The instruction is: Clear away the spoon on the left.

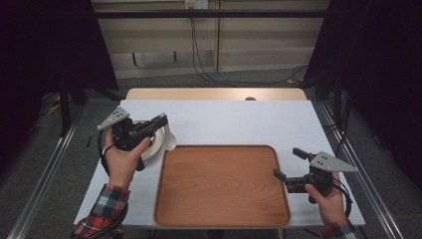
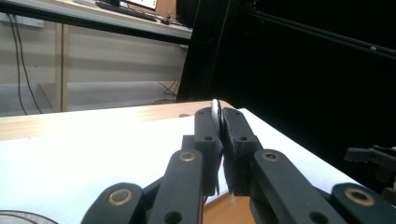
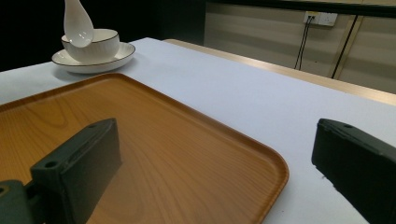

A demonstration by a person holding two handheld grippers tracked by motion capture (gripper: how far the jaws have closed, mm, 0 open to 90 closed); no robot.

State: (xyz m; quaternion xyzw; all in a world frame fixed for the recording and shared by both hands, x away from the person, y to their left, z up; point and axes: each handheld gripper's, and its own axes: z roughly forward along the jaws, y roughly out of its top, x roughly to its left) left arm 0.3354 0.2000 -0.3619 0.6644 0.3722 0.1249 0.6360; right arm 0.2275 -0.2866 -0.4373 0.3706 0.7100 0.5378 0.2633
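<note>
My left gripper [image 1: 160, 121] is shut on the handle of a white ceramic spoon [image 1: 169, 137], whose bowl end hangs down beside a white plate [image 1: 156, 143] at the table's left. In the left gripper view the jaws [image 2: 218, 119] press on the thin spoon handle [image 2: 215, 108]. The right gripper view has the spoon [image 3: 78, 23] lifted over a white bowl [image 3: 97, 45] on its saucer [image 3: 109, 58]. My right gripper [image 1: 287, 163] stands open at the right edge of the wooden tray [image 1: 221, 185], with nothing between its jaws [image 3: 215, 149].
The tray [image 3: 163, 135] lies on a white table cover [image 1: 239, 122] near the front edge. A wooden strip [image 1: 214, 94] runs along the table's far side. Cables hang from a wall socket [image 1: 195, 4] behind. The other gripper [image 2: 373, 157] shows far right in the left gripper view.
</note>
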